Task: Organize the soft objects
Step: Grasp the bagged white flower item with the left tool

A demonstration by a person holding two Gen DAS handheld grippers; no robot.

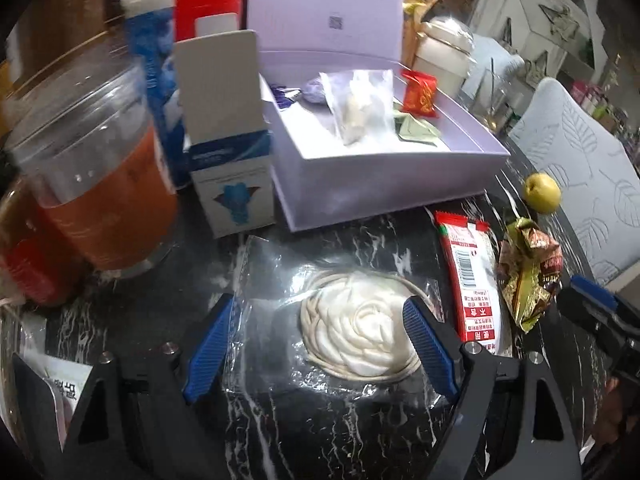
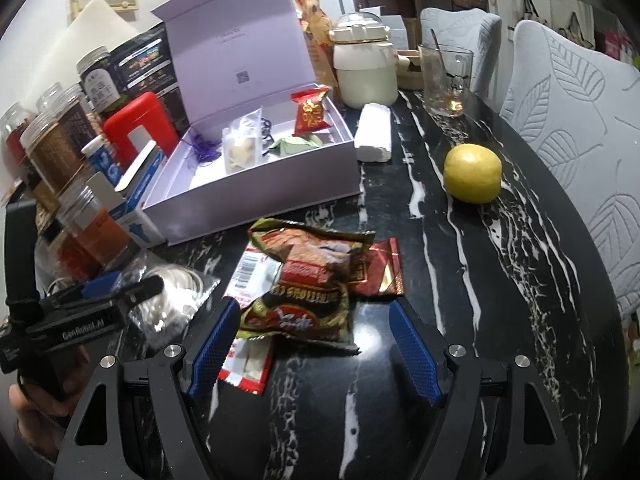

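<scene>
My left gripper (image 1: 324,344) hangs wide-jawed over the bagged cord (image 1: 360,336), right gripper (image 2: 312,344) wide over the wrapper (image 2: 308,280); slick plastic may slip.

Both are the same build: the left gripper (image 1: 318,344) and right gripper (image 2: 312,346) have black angular frames with triangular cut-outs, silver round screws (image 2: 455,351) at the joints, and ribbed blue pads (image 1: 430,350). White lettering marks the left one's black side.
</scene>
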